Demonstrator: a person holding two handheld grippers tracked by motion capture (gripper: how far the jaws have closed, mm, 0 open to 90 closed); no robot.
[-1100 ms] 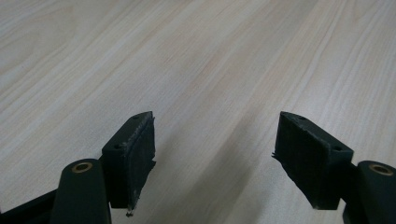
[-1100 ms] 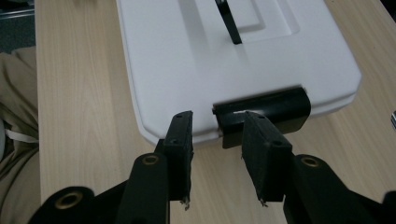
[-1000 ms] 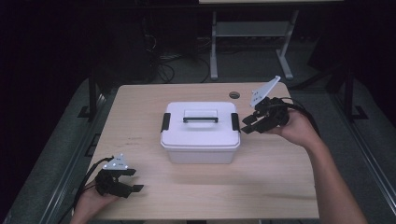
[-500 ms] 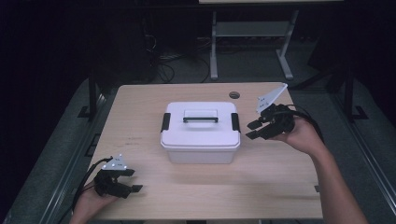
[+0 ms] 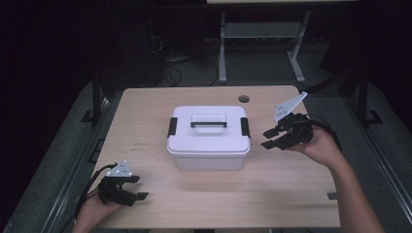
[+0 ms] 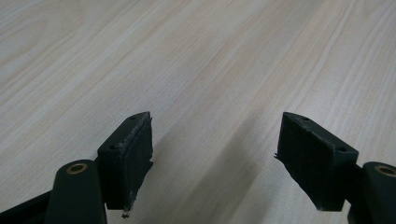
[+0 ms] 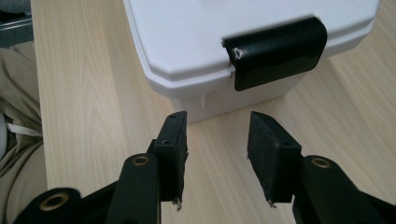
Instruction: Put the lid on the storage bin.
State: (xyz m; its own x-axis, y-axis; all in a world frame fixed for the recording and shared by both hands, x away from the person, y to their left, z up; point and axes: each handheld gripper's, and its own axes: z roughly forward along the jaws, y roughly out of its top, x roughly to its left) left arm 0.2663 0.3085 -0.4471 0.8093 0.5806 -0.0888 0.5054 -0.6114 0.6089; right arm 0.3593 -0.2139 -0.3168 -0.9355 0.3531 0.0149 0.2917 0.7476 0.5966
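At the lower left of the high view, the left gripper rests on the table, jaws just opening, nothing between. The white box sits centre. Right of it, the right gripper hovers, jaws just widening, empty, near the box's black latch.

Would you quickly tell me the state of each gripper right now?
Left gripper: open, holding nothing, jaws just opening.
Right gripper: open, empty, jaws just opening.

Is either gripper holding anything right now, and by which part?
Nothing is held. The right gripper is open beside the box; the left gripper is open over bare table.
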